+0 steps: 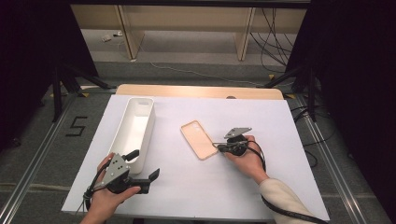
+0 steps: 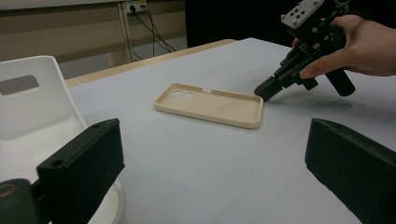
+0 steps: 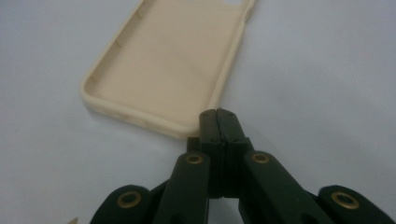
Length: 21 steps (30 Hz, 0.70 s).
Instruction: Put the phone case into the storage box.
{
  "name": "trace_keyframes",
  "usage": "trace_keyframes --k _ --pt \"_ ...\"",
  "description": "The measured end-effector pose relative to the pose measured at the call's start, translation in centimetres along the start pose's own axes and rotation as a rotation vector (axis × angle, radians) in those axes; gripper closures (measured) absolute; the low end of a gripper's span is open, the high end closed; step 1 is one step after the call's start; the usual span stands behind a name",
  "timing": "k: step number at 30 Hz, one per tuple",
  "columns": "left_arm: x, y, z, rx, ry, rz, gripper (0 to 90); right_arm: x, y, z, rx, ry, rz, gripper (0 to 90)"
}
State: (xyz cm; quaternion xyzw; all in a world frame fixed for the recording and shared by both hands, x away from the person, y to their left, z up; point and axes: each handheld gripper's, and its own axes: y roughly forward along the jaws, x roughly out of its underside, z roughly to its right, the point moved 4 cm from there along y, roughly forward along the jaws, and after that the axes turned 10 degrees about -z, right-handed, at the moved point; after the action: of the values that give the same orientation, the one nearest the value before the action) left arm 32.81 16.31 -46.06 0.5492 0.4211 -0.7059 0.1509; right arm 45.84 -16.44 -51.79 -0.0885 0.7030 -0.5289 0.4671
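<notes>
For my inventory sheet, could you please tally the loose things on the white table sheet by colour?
Beige: 1, the soft beige phone case
White: 1, the long white plastic bin
Total: 2

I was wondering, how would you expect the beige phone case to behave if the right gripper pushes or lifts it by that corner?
The phone case looks thin-walled and hollow, so probably light; a push from the shut right gripper would likely slide or pivot it on the smooth white sheet. Lying flat, open side up, it should not roll or tip. Lifted by one corner, it may flex somewhat.
</notes>
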Motion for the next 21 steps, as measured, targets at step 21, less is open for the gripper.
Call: trace_keyframes --k 21 --pt "0.0 0.0 0.0 0.000 0.002 0.001 4.1 -0.6 0.5 -3.1 -0.032 -0.079 0.003 90.0"
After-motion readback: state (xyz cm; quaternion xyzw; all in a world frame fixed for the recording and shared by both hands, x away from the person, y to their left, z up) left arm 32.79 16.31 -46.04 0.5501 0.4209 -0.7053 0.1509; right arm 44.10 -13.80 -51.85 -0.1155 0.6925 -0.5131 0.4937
